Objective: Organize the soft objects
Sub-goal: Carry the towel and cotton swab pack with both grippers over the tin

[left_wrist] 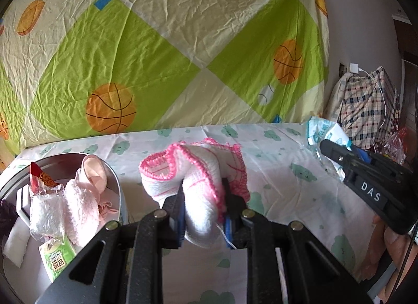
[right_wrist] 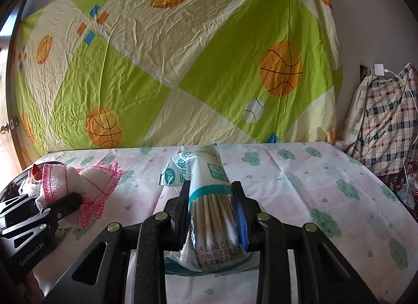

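Note:
My left gripper (left_wrist: pixel 203 199) is shut on a white knitted cloth with pink edging (left_wrist: pixel 193 170), held just above the table, right of a round metal tin (left_wrist: pixel 115 181). The tin holds a pink fluffy towel (left_wrist: pixel 81 207), a pale pink cloth (left_wrist: pixel 94 173) and wrapped packets. My right gripper (right_wrist: pixel 210 199) is shut on a plastic bag of cotton swabs (right_wrist: pixel 209 199), held above the table's middle. The cloth (right_wrist: pixel 94 183) and left gripper (right_wrist: pixel 65 204) show at left in the right wrist view; the bag (left_wrist: pixel 324 134) and right gripper (left_wrist: pixel 337 155) show at right in the left wrist view.
The table has a white cover with green cloud prints (right_wrist: pixel 313 189). A green and cream sheet with basketballs (left_wrist: pixel 167 55) hangs behind it. A checked bag (right_wrist: pixel 386 121) and a charger cable (right_wrist: pixel 407 81) are at the right, beyond the table's edge.

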Available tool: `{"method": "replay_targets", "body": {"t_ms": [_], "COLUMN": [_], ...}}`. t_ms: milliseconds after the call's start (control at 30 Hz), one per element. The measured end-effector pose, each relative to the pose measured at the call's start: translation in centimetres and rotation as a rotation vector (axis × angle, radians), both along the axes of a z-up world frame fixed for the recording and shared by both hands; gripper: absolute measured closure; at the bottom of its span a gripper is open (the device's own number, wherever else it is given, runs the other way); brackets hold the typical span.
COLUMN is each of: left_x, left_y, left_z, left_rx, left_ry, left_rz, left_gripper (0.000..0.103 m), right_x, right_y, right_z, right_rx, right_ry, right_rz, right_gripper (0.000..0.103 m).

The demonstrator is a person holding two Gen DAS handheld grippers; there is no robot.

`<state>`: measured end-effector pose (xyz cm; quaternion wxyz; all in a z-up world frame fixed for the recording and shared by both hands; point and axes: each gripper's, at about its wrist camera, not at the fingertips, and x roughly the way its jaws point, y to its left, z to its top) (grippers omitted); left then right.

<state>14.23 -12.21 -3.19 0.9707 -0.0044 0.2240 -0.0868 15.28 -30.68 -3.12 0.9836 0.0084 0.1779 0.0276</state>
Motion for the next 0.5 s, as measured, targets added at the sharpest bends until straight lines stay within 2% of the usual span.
{"method": "replay_targets", "body": {"t_ms": [500], "left_x": [-2.2], "left_y": [1.4], "left_z": [0.3], "left_rx": [-0.011], "left_ry": [-0.056], "left_rz": [0.044], "left_gripper": [0.083], "right_x": [-2.3], "right_y": [0.8], "right_z": [0.5], "right_rx": [0.016], "right_ry": [-0.083], "right_rz": [0.007], "right_gripper": [0.071]}}
